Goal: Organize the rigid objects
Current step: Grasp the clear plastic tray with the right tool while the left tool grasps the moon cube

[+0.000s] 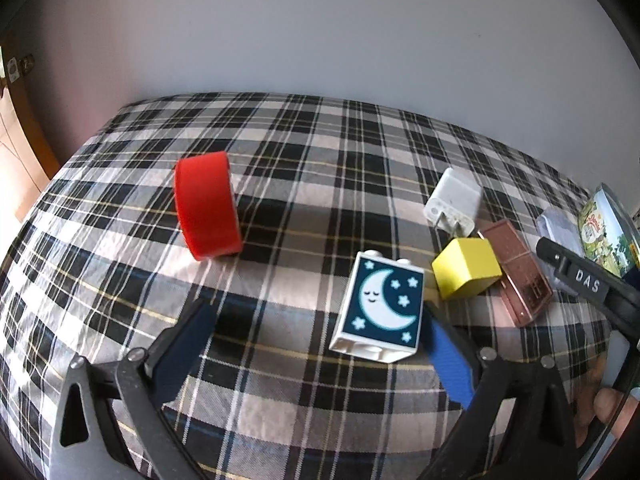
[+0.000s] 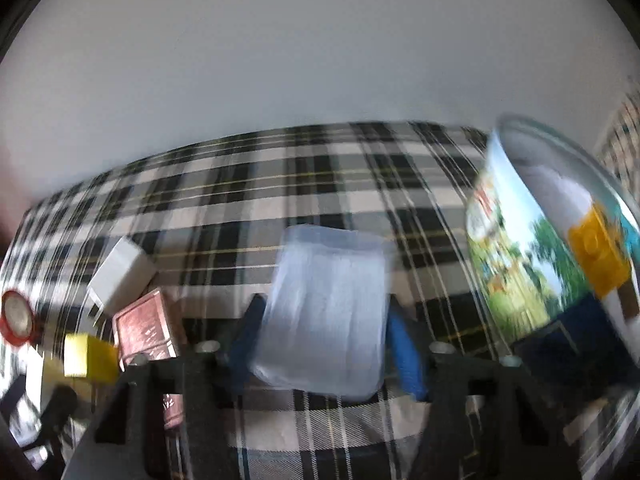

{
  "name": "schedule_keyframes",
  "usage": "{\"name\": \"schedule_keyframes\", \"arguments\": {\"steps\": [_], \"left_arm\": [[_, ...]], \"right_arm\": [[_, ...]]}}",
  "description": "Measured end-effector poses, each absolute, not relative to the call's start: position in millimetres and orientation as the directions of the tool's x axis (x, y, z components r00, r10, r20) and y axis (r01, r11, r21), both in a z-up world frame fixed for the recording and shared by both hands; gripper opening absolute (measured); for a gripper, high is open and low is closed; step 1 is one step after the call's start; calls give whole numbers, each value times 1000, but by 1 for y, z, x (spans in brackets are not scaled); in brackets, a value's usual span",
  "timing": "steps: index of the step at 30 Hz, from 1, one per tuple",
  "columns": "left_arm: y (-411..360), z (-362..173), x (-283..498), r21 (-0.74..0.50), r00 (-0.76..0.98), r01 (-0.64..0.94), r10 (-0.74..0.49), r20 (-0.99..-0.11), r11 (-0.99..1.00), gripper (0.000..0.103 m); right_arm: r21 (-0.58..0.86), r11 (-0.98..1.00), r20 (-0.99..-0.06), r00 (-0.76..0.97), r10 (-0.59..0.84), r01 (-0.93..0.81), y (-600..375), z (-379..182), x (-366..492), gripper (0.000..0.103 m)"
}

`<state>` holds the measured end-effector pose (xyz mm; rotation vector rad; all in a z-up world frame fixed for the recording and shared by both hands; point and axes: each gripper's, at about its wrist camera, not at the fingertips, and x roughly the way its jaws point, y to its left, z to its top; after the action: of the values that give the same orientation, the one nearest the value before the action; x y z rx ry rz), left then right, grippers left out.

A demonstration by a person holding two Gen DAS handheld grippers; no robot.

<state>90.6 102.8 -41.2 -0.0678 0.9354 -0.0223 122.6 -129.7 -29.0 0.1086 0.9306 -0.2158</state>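
Note:
My left gripper (image 1: 320, 344) hangs open over the plaid cloth. A white block with a moon picture (image 1: 382, 304) lies between its blue fingers, right beside the right one (image 1: 444, 360) and far from the left one. A red tape roll (image 1: 206, 204) stands on edge further back. In the blurred right wrist view my right gripper (image 2: 326, 344) has its blue pads against both sides of a pale translucent box (image 2: 324, 312). To their right stands a printed round tin (image 2: 516, 264) with an orange brick (image 2: 600, 252) inside.
A white charger (image 1: 454, 200), a yellow cube (image 1: 466, 266) and a pink-brown flat case (image 1: 516, 272) lie clustered right of the moon block. The plaid-covered surface (image 1: 280, 140) ends at a white wall behind. A wooden door edge (image 1: 24, 128) shows far left.

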Motion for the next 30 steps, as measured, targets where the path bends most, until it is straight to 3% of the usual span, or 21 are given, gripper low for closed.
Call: {"name": "schedule_keyframes", "arguments": {"steps": [2, 7, 8, 9, 16, 23, 30], "left_arm": [[103, -41, 90, -66, 596, -13, -45, -802, 998, 95], [101, -40, 89, -60, 609, 12, -56, -791, 998, 73], [101, -39, 88, -69, 614, 21, -67, -786, 997, 58], [101, -38, 87, -85, 620, 28, -84, -780, 996, 32], [109, -38, 88, -144, 625, 28, -130, -770, 989, 30], [112, -30, 80, -219, 686, 20, -173, -707, 975, 30], [102, -14, 66, -197, 774, 19, -139, -617, 980, 30]], "right_arm": [[3, 977, -805, 581, -124, 214, -130, -29, 122, 58], [12, 993, -803, 593, -59, 116, -130, -28, 114, 57], [8, 996, -803, 593, -49, 93, -131, -28, 112, 57], [6, 997, -803, 594, -41, 78, -132, -28, 111, 57], [120, 992, -776, 622, 110, -25, -146, -23, 79, 57], [211, 970, -672, 703, 235, -124, -158, -8, 50, 57], [141, 975, -537, 814, 222, -173, -157, 21, 16, 57]]}}
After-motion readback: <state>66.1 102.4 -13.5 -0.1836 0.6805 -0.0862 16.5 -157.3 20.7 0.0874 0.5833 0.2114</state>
